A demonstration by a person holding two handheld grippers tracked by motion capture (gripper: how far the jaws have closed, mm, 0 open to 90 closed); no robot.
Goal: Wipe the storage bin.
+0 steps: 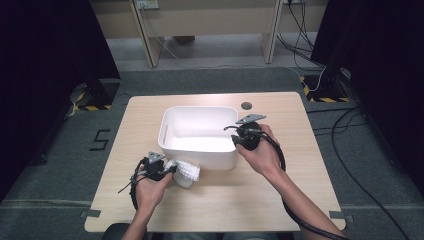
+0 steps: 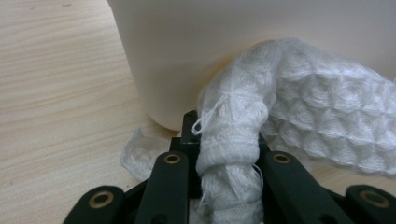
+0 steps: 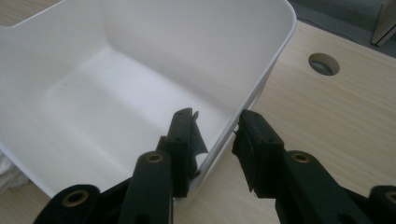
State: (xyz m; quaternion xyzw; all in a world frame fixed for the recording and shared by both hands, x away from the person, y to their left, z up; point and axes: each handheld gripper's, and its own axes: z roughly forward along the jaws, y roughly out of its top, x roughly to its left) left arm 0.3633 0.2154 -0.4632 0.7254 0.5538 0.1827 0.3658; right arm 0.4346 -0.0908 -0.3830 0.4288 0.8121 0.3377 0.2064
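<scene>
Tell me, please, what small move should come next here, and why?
Probably lift the left claw with the white cloth up over the near wall of the white bin. The claw is shut on the cloth, which lies on the table against that wall, the bin is empty, and the right claw straddles its side wall.

- High view looks forward and down over my light wooden table [image 1: 215, 200], well back.
- Both gripper views sit very close, low, sharing the white rectangular plastic bin [image 1: 200, 135] [image 2: 187, 46] [image 3: 140, 70].
</scene>
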